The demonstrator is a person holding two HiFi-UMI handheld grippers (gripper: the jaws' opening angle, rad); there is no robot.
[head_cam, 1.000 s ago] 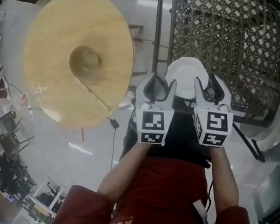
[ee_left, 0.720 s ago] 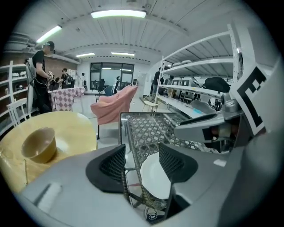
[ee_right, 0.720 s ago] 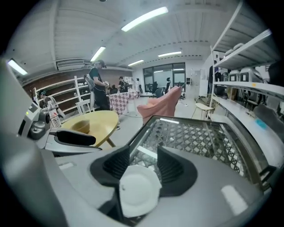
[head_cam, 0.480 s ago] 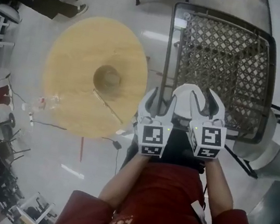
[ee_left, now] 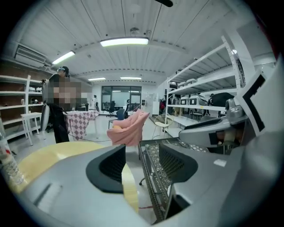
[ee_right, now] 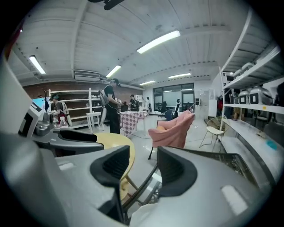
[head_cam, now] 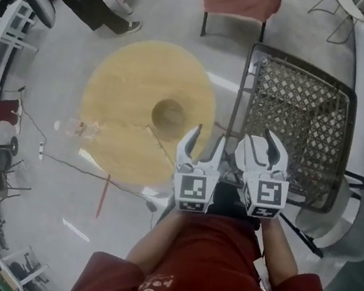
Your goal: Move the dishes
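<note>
Hovering side by side, left tongs [head_cam: 205,139] and right tongs [head_cam: 260,144] gape.

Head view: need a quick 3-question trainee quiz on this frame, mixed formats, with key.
1. True or false: the left gripper is shut on a dish.
2. Right of the wooden table stands: A a sink; B a metal mesh table; C a fridge.
3. Fill in: the wooden table's top is ___ in shape.
Key: 1 false, its jaws stand apart with nothing between them; 2 B; 3 round.
</note>
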